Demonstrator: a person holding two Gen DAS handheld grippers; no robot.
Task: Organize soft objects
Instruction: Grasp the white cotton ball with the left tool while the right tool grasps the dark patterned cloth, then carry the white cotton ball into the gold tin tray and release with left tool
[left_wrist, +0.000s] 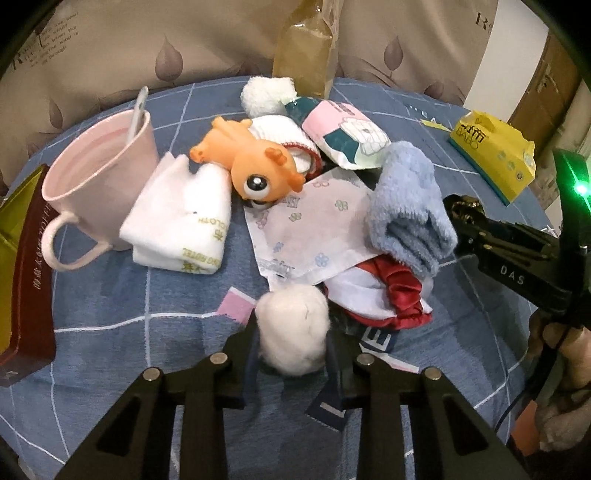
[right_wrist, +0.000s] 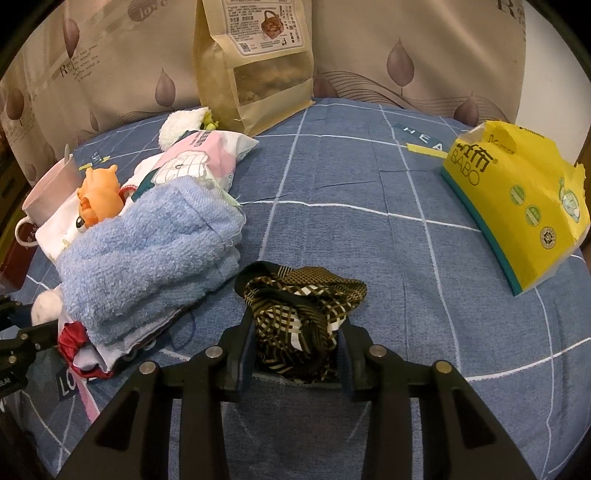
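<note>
Left wrist view looks down on a blue checked cloth surface with a heap of soft things at its middle. The left gripper has its two black fingers closed against the sides of a round white cotton ball at the near edge of the heap, gripping it. Beyond the ball lie a red-and-white satin cloth, a flat white packet printed with small flowers, a folded light-blue terry towel resting on the heap's right side, an orange rubber deer toy, and a folded white cloth with gold lettering. A pink ceramic mug with a spoon stands at the left.

Right wrist view shows the right gripper clamped tight on a crumpled brown-and-white patterned scarf, which rests on the blue surface just right of the towel. A yellow tissue pack lies far right, well apart, and a kraft paper snack bag stands at the far edge.
</note>
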